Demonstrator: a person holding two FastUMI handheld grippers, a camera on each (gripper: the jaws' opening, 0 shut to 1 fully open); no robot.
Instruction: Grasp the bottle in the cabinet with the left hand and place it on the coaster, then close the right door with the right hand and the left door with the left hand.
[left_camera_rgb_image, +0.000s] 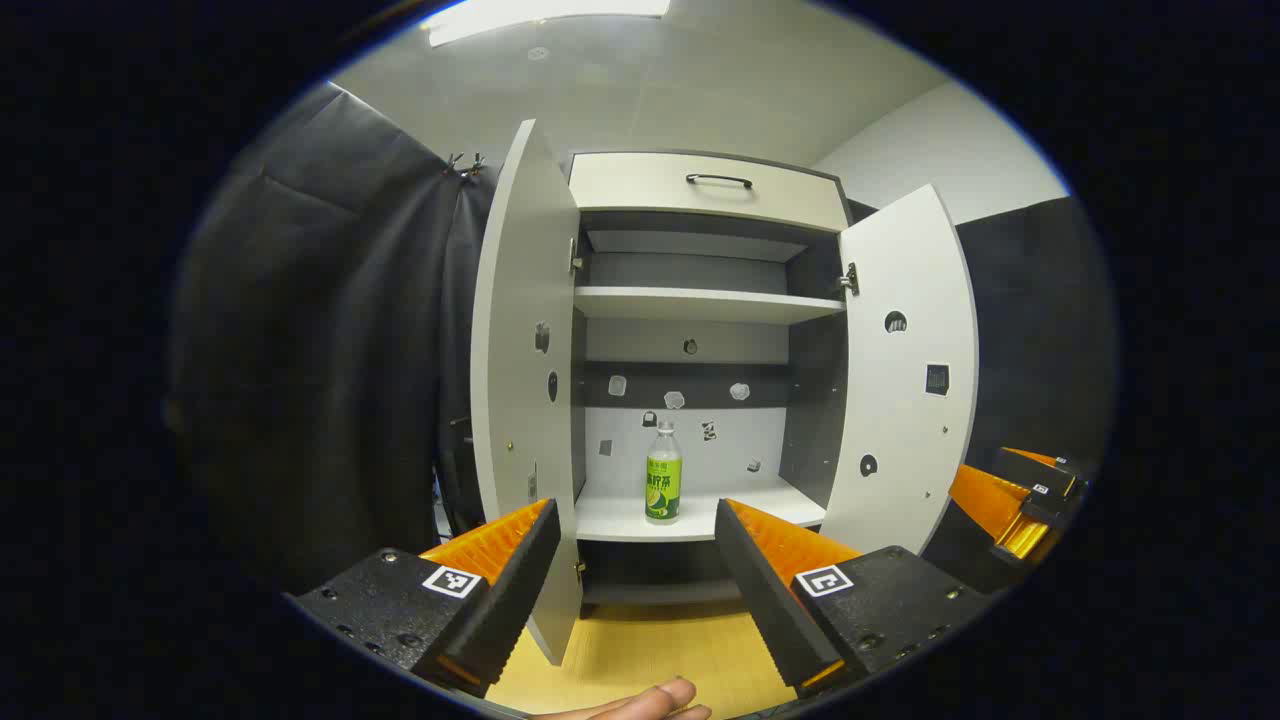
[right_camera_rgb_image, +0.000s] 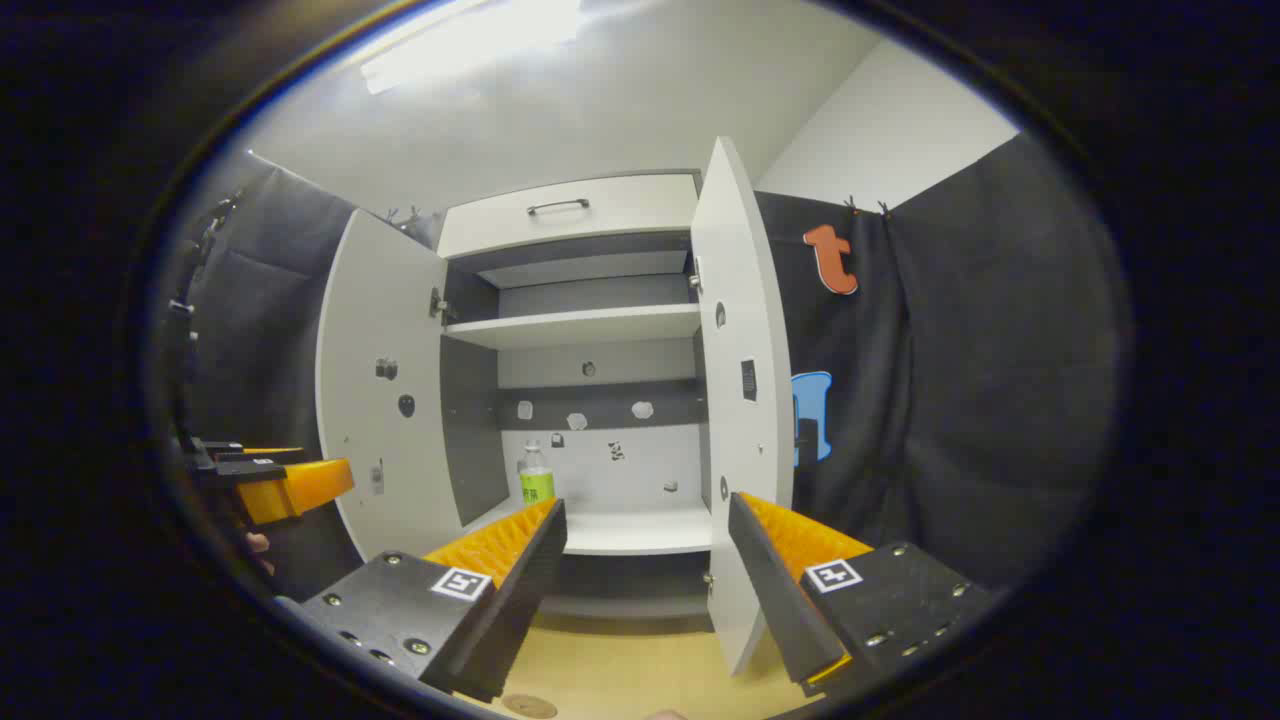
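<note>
- Starting with the left gripper view: left gripper (left_camera_rgb_image: 635, 590) spread wide, fingers released, nothing between them, well short of the cabinet (left_camera_rgb_image: 705, 190).
- Bottle (left_camera_rgb_image: 663, 473) stands upright on the lower shelf (left_camera_rgb_image: 620, 520), long axis vertical, cap up, label facing the camera; seen in the gap between the two fingers, a bit left of shelf centre, apart from both side walls.
- Both doors swung open: left door (left_camera_rgb_image: 520, 330) edge-on near the left finger, right door (left_camera_rgb_image: 905, 380) angled outward.
- Upper shelf (left_camera_rgb_image: 700, 303) bare; drawer front with dark handle (left_camera_rgb_image: 718, 180) on top of the cabinet.
- Right gripper (left_camera_rgb_image: 1030, 495) visible at far right edge, beside the right door, not touching it; can't tell its finger state from here.
- A person's fingertips (left_camera_rgb_image: 640, 705) at the bottom edge over the wooden tabletop (left_camera_rgb_image: 640, 650).
- Right gripper view: right gripper (right_camera_rgb_image: 645, 590) also spread open, fingers released, holding nothing, apart from the cabinet.
- Bottle (right_camera_rgb_image: 536, 475) upright, cap up, at the left part of the lower shelf, lower half hidden behind the left finger of this gripper.
- Right door (right_camera_rgb_image: 735, 380) edge-on just above the right finger; left door (right_camera_rgb_image: 385, 380) open to the left.
- Left gripper (right_camera_rgb_image: 275, 480) at the left edge, in front of the left door, no contact seen.
- Round coaster (right_camera_rgb_image: 530, 706) lies flat on the tabletop at the bottom edge, partly cut off, well apart from the bottle.
</note>
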